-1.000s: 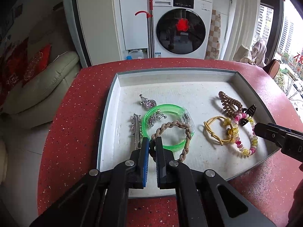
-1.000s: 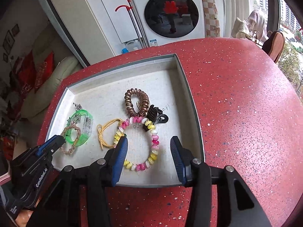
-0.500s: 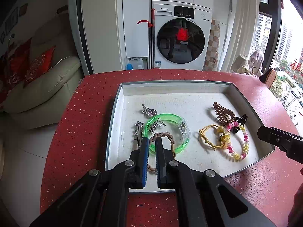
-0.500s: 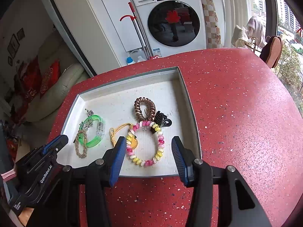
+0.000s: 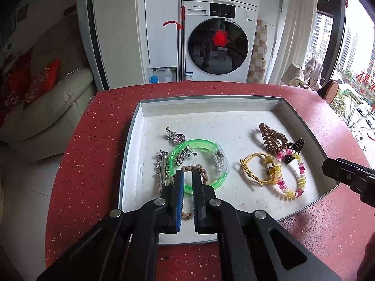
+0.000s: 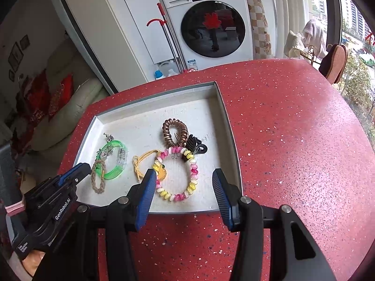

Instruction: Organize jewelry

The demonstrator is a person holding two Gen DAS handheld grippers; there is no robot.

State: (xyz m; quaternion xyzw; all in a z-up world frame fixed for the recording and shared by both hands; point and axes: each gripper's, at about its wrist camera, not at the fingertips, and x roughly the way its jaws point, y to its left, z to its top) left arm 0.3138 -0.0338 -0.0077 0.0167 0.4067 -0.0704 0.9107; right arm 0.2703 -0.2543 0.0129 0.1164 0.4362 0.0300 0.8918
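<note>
The left hand-held gripper (image 5: 186, 175) is closed on the braided rope bracelet (image 5: 194, 169), its 2 blue pads pinching one side of the loop so that the rest hangs down below the fingers, over the near left part of the tray (image 5: 131, 145). In the right wrist view the same braid (image 6: 98, 175) shows as a long narrow loop, its long axis running toward the camera, just beside the green bangle (image 6: 116, 159) and overlapping it. The right hand-held gripper (image 6: 185, 186) stands open and empty, hovering above the near right part of the tray with the pink and yellow coil bracelet (image 6: 178, 173) lying directly ahead between its fingers; that piece is clearly nearer the right hand than the left. A yellow cord bracelet (image 5: 254, 167), a brown coil hair tie (image 5: 273, 138) and a black clip (image 5: 294, 149) crowd against it. 3 silver charms (image 5: 178, 157) lie by the bangle. The tray sits on the red speckled surface (image 6: 293, 140). The braid probably needs carrying clear first.
</note>
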